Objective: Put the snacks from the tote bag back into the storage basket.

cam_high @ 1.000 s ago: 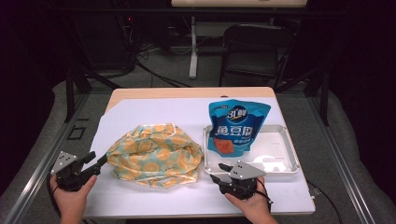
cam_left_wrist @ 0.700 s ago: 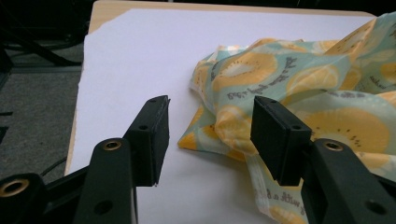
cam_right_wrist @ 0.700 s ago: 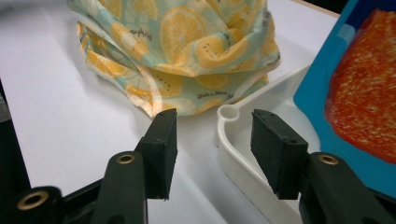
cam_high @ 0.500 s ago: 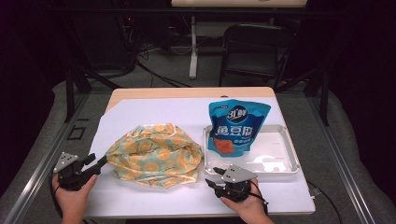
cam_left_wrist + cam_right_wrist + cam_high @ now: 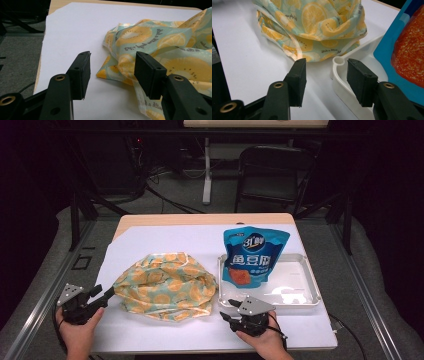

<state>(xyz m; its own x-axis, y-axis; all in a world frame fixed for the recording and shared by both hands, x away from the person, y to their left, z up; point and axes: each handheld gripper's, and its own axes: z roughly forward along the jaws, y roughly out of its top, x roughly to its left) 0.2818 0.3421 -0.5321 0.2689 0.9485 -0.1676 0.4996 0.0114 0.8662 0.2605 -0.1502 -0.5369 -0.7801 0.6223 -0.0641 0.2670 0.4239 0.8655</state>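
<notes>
High view: white-covered table [image 5: 165,245] carrying, toward its near left edge, a crumpled thin fabric bag [image 5: 167,285] printed with orange slices; a shallow white plastic tray [image 5: 300,287] at the right edge, with a glossy blue snack pouch [image 5: 252,255] lying partly in it. Left gripper [image 5: 102,296] and right gripper [image 5: 226,312], matte black, stand open and empty beside the bag.

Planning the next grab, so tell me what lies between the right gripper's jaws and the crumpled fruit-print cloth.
Only bare white table cover lies between the open right gripper and the cloth, in the right gripper view. The tray corner sits just beside that path.
</notes>
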